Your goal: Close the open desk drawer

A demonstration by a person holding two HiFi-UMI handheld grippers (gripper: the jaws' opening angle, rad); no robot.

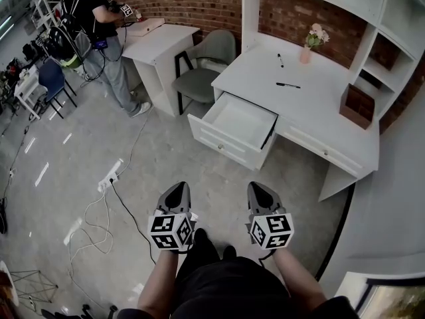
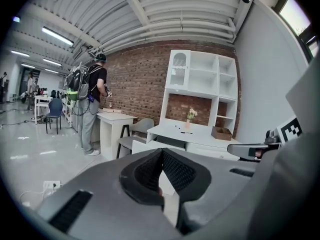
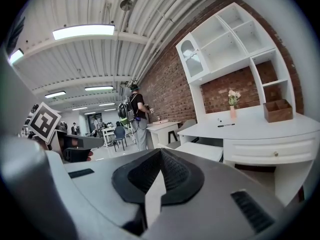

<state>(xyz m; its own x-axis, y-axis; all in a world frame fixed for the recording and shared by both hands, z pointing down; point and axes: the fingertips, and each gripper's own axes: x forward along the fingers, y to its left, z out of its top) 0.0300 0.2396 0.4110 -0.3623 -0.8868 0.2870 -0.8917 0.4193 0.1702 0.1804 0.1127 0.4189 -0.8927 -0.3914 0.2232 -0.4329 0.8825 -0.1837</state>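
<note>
The white desk (image 1: 312, 105) stands ahead of me against a brick wall. Its left drawer (image 1: 238, 121) is pulled out and looks empty; a small knob shows on its front. Both grippers are held low near my body, well short of the drawer. My left gripper (image 1: 179, 189) is shut with nothing between its pads. My right gripper (image 1: 256, 187) is shut and empty too. Past the shut left gripper (image 2: 161, 152) the drawer (image 2: 146, 146) shows under the desk (image 2: 187, 132). Beyond the right gripper (image 3: 160, 152) the drawer (image 3: 202, 151) sticks out from the desk (image 3: 255, 126).
A grey chair (image 1: 207, 62) sits left of the desk beside a small white table (image 1: 159, 42). A person (image 1: 99, 25) stands at that table. A power strip (image 1: 110, 175) and cables lie on the floor at left. Two pens (image 1: 287, 85), a flower vase (image 1: 307, 50) and a wooden box (image 1: 357, 106) are on the desk.
</note>
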